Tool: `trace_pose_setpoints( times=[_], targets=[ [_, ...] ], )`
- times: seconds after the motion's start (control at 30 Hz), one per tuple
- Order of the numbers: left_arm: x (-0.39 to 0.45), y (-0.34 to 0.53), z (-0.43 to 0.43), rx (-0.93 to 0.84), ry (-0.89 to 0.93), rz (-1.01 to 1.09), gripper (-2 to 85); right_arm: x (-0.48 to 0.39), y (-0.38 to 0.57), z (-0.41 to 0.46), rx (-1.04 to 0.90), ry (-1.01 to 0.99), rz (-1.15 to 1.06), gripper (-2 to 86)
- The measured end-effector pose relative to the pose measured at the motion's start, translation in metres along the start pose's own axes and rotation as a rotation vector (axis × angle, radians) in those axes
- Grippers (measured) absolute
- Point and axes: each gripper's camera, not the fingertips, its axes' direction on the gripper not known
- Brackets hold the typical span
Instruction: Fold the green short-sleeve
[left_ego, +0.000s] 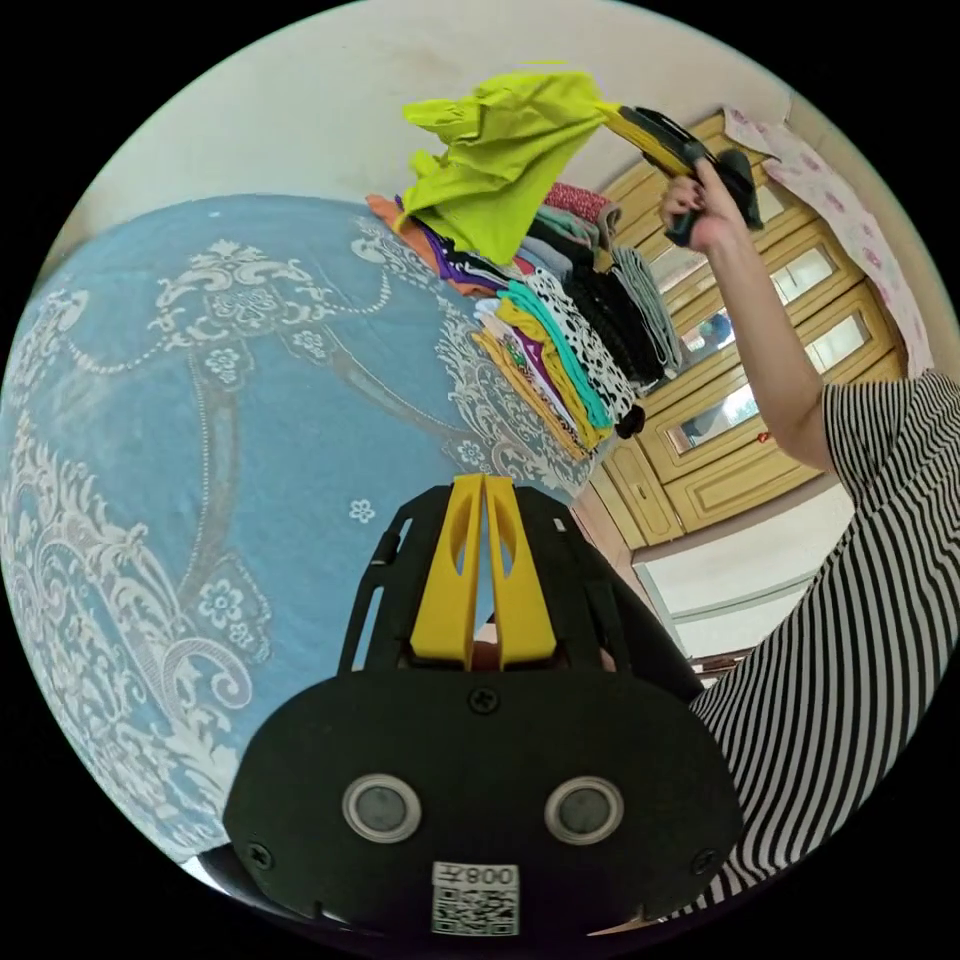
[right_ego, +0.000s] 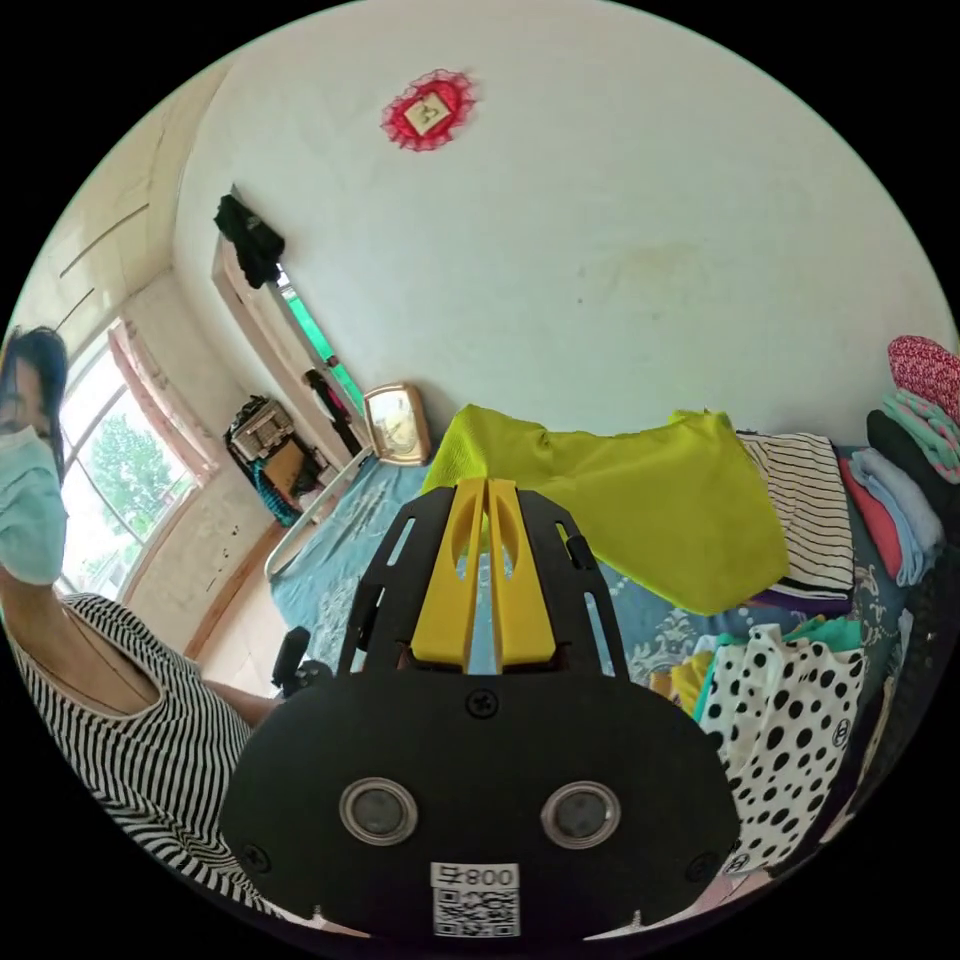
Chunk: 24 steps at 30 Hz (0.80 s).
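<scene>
The green short-sleeve (left_ego: 500, 160) hangs crumpled in the air above the clothes pile, lifted by one edge. My right gripper (left_ego: 612, 114), held high in a raised hand, is shut on that edge. In the right gripper view the shirt (right_ego: 660, 520) spreads out past my right gripper (right_ego: 487, 488), whose yellow jaws pinch its near edge. My left gripper (left_ego: 485, 482) hovers low over the blue bedspread (left_ego: 200, 400), jaws pressed together with nothing between them.
A tall pile of folded clothes (left_ego: 570, 320) lies on the bed's far side, with a polka-dot garment (right_ego: 790, 690) and a striped one (right_ego: 810, 520) in it. Wooden cabinets (left_ego: 740, 400) stand behind. The person in a striped top (left_ego: 860, 600) stands beside the bed.
</scene>
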Motion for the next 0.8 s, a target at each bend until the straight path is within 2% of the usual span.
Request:
trace_pose_setpoints(
  times=[0.2, 0.4, 0.53, 0.8],
  targets=[
    [-0.033, 0.039, -0.092, 0.11, -0.026, -0.116, 0.3, -0.076, 0.08, -0.045, -0.05, -0.163, 0.027, 0.2],
    [-0.07, 0.087, -0.156, 0.185, 0.003, -0.255, 1.3, -0.125, 0.174, -0.064, -0.208, -0.274, 0.13, 0.1],
    [-0.091, 0.103, -0.18, 0.21, 0.047, -0.313, 2.9, -0.148, 0.224, -0.088, -0.265, -0.341, 0.199, 0.1],
    [-0.141, 0.068, -0.181, 0.171, 0.259, -0.363, 7.4, -0.176, 0.275, -0.153, -0.279, -0.289, 0.203, 0.1]
  ],
)
